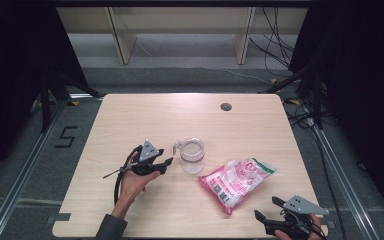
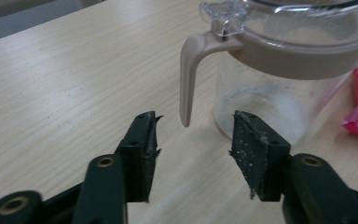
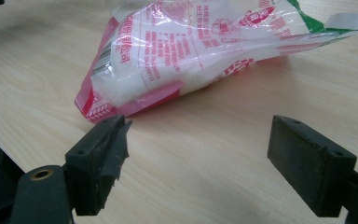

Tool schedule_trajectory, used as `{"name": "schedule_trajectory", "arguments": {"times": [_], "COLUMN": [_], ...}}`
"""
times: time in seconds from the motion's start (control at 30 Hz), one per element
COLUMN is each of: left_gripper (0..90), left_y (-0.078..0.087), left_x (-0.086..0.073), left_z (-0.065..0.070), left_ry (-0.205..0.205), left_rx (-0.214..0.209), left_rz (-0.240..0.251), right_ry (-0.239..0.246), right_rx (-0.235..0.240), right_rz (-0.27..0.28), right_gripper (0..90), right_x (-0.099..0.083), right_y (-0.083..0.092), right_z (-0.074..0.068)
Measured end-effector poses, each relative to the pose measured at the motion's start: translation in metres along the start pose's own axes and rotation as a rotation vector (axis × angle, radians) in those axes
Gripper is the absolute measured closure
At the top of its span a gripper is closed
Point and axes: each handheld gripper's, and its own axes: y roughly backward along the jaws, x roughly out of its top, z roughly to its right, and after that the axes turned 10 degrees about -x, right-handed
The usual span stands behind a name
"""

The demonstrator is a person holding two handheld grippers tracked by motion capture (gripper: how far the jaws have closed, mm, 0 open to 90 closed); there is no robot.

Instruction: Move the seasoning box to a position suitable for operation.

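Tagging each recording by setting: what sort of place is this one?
Likely a lab recording bay, not a home: a bare wooden table sits between dark curtains, with loose cables on the floor and a taped number beside metal rails.

Lab recording bay — black curtains (image 1: pixel 10 75), floor rails (image 1: pixel 25 165), loose cables (image 1: pixel 275 45), lone wooden table (image 1: pixel 130 115)
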Motion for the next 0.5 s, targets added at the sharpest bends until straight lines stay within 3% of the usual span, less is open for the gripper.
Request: {"name": "schedule_trajectory", "arguments": {"times": [0.07, 0.13, 0.17, 0.27, 0.3, 0.33, 0.37, 0.4, 0.5], "left_gripper": [52.8, 53.6, 54.5, 58.6, 59.1, 59.8, 61.5, 62.8, 67.8], "left_y": [-0.003, -0.009, -0.012, -0.018, -0.019, -0.021, -0.022, -0.024, -0.029], "left_x": [0.001, 0.005, 0.005, 0.008, 0.010, 0.011, 0.012, 0.013, 0.015], "left_z": [-0.001, -0.005, -0.005, -0.009, -0.010, -0.008, -0.010, -0.010, -0.016], "left_ry": [-0.003, -0.045, -0.016, -0.011, -0.029, -0.017, -0.049, -0.023, -0.019], "left_rx": [0.000, -0.003, -0.010, -0.034, -0.039, -0.038, -0.040, -0.037, -0.088], "left_rz": [0.015, -0.007, 0.010, 0.020, 0.000, 0.008, -0.005, 0.004, 0.049], "right_ry": [0.004, 0.005, 0.031, 0.031, 0.032, 0.032, 0.032, 0.032, 0.032], "right_rx": [0.000, 0.002, 0.004, 0.004, 0.004, 0.001, 0.001, 0.001, 0.000], "right_rz": [-0.002, -0.001, 0.012, 0.011, 0.012, 0.013, 0.012, 0.011, 0.007], "right_gripper": [20.7, 20.7, 20.7, 20.8, 20.7, 20.8, 20.8, 20.9, 20.9], "right_x": [0.000, 0.000, 0.000, 0.000, 0.000, 0.000, 0.000, 0.000, 0.000], "right_y": [0.000, -0.001, -0.001, -0.002, -0.002, -0.002, -0.002, -0.002, -0.002], "right_z": [0.000, 0.000, 0.003, 0.003, 0.003, 0.003, 0.003, 0.003, 0.003]}}
